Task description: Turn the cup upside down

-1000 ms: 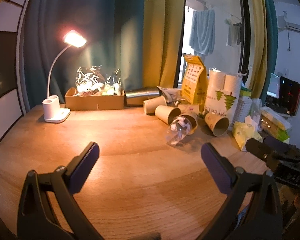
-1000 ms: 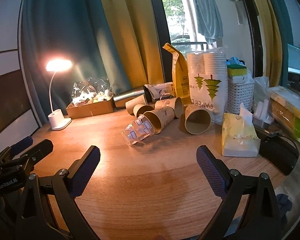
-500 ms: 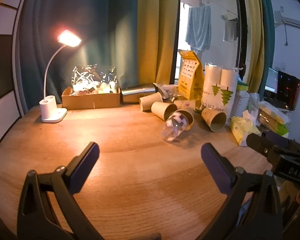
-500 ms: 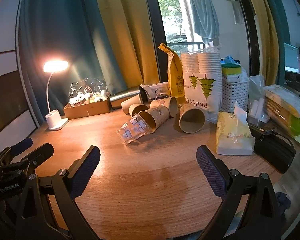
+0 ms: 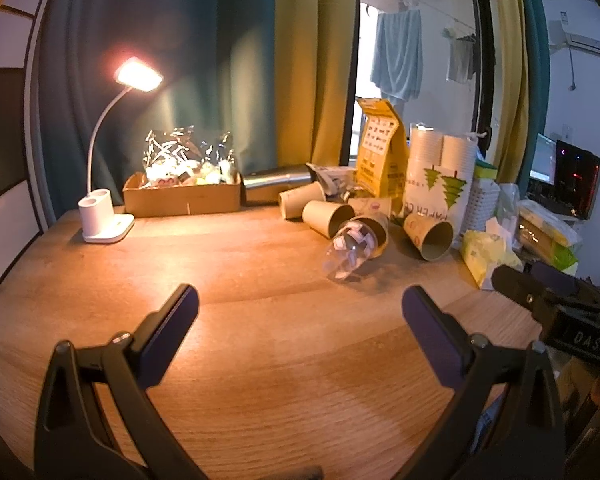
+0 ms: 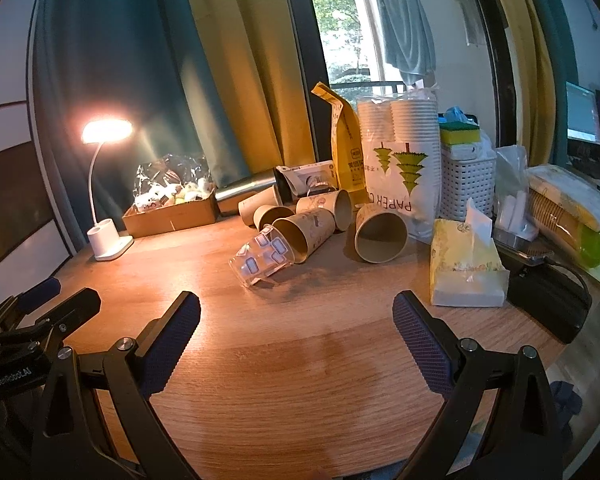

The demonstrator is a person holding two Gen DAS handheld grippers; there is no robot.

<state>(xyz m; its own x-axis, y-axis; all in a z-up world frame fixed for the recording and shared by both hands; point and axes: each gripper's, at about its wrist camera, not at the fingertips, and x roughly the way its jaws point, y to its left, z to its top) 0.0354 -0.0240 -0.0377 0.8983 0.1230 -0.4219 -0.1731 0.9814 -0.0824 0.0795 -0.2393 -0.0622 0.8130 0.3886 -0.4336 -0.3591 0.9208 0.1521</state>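
The wooden worktop (image 5: pixel 260 360) carries its clutter along the far edge and toward the far right corner. There a tall pack of paper cups (image 6: pixel 400 168) stands upright with a yellow bag (image 6: pixel 346 152) just beside it, and a white basket (image 6: pixel 466 180) on its other side. A cardboard box (image 5: pixel 182 198) of wrapped items sits at the far edge, near the lit desk lamp (image 5: pixel 106 220) at the far left corner. A tissue pack (image 6: pixel 466 276) stands near the right edge. In front of the cup pack several brown paper cups (image 6: pixel 380 234) lie on their sides, and the clear cup (image 6: pixel 262 256) lies on its side too, its mouth tucked into one brown cup, its base toward the worktop's middle. The left gripper (image 5: pixel 300 308) and the right gripper (image 6: pixel 296 312) hover over the near edge, well apart from the cup, both with jaws spread wide and holding nothing.
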